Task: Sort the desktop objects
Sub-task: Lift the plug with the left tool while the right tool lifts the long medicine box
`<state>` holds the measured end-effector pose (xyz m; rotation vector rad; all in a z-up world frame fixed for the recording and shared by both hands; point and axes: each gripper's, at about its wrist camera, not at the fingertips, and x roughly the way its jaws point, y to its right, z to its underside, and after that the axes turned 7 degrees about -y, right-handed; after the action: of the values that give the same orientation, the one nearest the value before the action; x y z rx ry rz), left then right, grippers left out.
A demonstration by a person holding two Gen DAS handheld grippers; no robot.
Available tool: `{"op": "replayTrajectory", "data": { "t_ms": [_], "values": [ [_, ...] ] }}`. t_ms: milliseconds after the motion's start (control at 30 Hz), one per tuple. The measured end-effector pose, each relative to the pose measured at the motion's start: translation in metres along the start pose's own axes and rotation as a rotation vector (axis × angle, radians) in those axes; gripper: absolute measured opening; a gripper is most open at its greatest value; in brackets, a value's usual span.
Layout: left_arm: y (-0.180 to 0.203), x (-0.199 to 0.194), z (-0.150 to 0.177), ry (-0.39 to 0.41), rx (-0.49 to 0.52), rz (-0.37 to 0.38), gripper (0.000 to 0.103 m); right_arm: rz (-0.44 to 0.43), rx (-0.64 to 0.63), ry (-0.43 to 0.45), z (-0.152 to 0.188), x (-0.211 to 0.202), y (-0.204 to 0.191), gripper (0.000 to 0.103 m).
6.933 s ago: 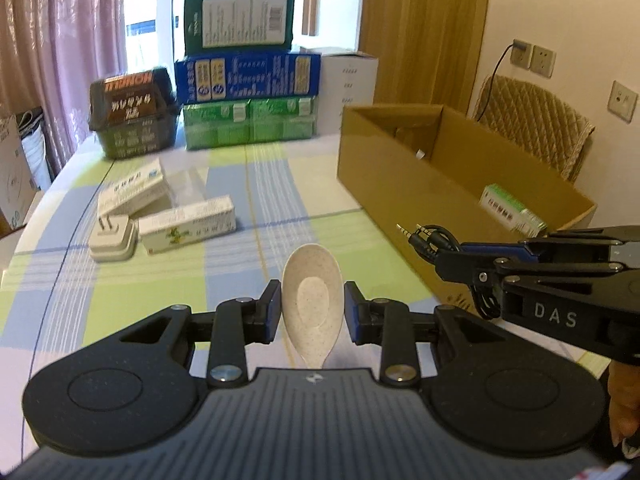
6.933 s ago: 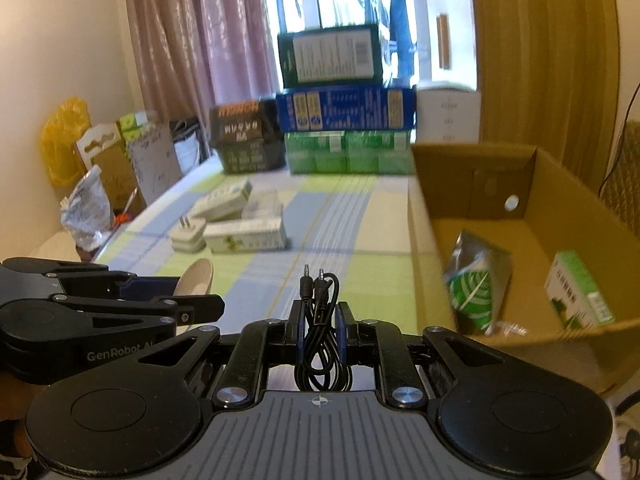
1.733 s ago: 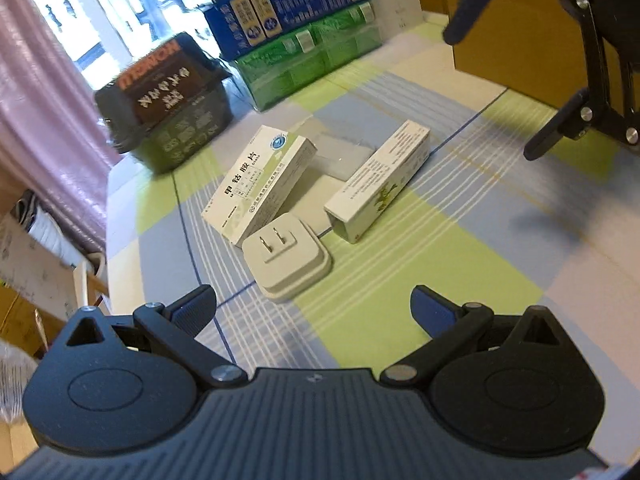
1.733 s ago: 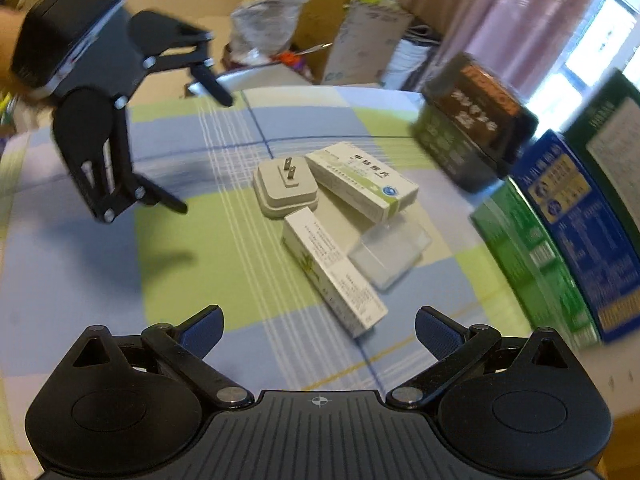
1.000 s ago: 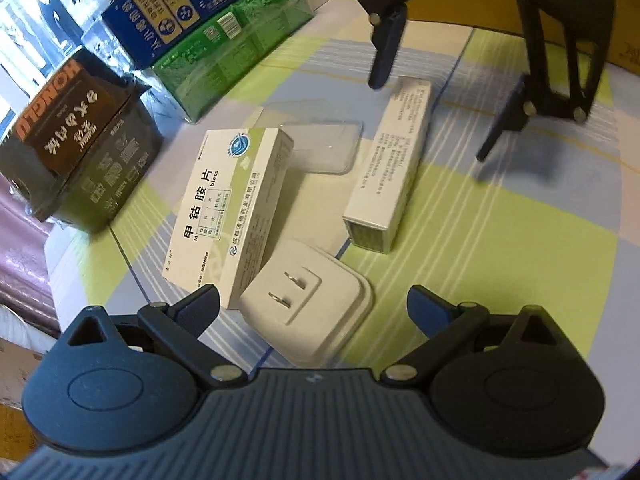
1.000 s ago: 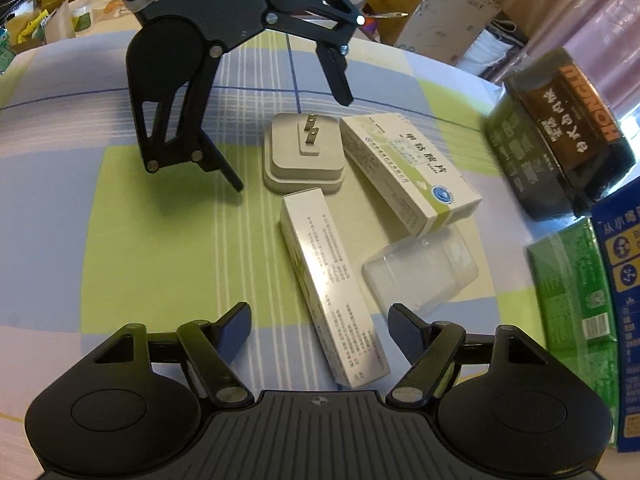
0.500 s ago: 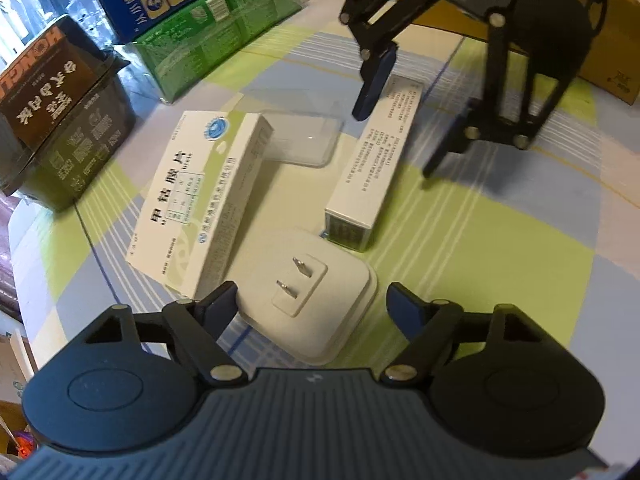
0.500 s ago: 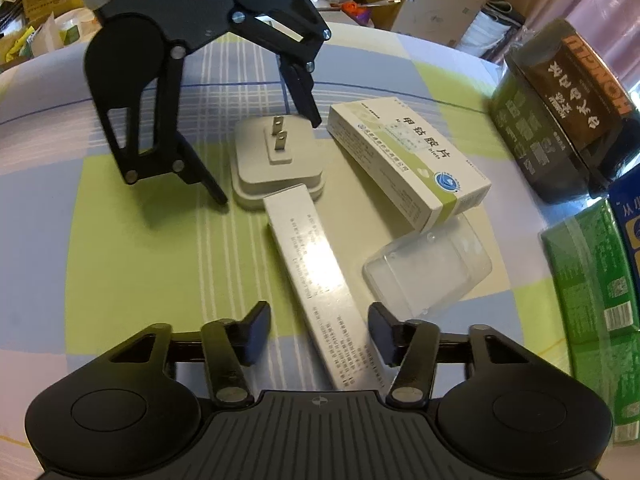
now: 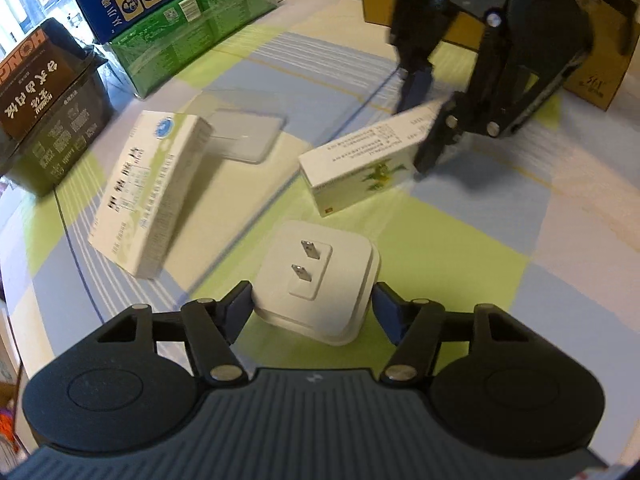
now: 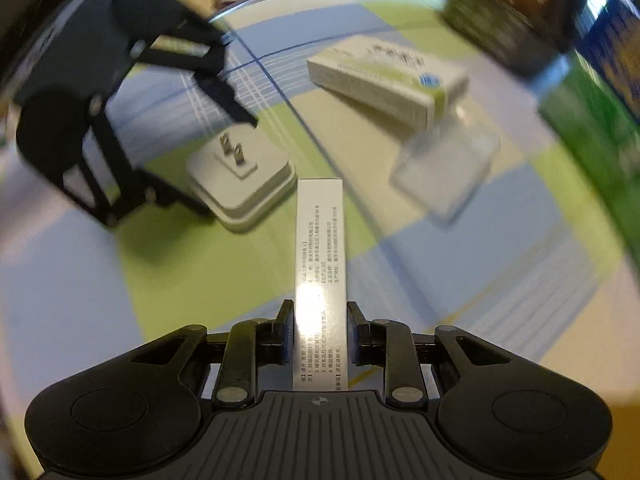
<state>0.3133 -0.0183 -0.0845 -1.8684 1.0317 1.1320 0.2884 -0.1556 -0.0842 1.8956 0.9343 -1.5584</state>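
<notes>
Lifted now, slim carton (image 10: 319, 264) points forward, clamped by right hand-held gripper (image 10: 319, 334).

two medicine boxes (image 9: 148, 188) (image 9: 364, 156), one white plug adapter (image 9: 316, 276), one clear plastic lid (image 9: 244, 136), two claws (image 9: 312, 304) (image 10: 318, 324)

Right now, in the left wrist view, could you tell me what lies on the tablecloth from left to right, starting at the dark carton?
Dark carton → wide medicine box → clear plastic lid → white plug adapter, between the left tool's fingers → slim box, held at its far end by the right tool.
</notes>
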Motion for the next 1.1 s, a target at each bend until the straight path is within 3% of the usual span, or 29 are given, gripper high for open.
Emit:
{"op": "replayTrajectory", "data": {
  "t_ms": [233, 400, 600, 667, 733, 800, 900, 1100],
  "values": [
    [0.064, -0.02, 0.007, -0.026, -0.13, -0.008, 0.061, -0.093, 0.29, 0.005, 0.056, -0.018, -0.028, 0.023],
    [0.123, -0.036, 0.013, -0.046, -0.137, -0.016, 0.061, -0.066, 0.401, 0.027, 0.102, -0.03, -0.056, 0.023],
    [0.174, -0.052, 0.028, -0.018, -0.16, -0.015, 0.06, 0.012, 0.428, 0.047, 0.147, -0.043, -0.093, 0.023],
    [0.184, -0.056, 0.033, -0.002, -0.168, -0.02, 0.061, 0.043, 0.419, 0.057, 0.159, -0.044, -0.106, 0.023],
    [0.192, -0.059, 0.036, 0.011, -0.168, -0.032, 0.068, 0.053, 0.434, 0.073, 0.169, -0.043, -0.111, 0.023],
    [0.197, -0.061, 0.037, 0.027, -0.152, -0.058, 0.084, 0.077, 0.448, 0.096, 0.177, -0.042, -0.115, 0.023],
    [0.198, -0.062, 0.035, 0.052, -0.124, -0.085, 0.084, 0.09, 0.475, 0.141, 0.184, -0.043, -0.119, 0.024],
    [0.187, -0.049, 0.026, 0.029, -0.189, -0.047, 0.082, 0.128, 0.447, 0.198, 0.188, -0.04, -0.121, 0.032]
  ]
}}
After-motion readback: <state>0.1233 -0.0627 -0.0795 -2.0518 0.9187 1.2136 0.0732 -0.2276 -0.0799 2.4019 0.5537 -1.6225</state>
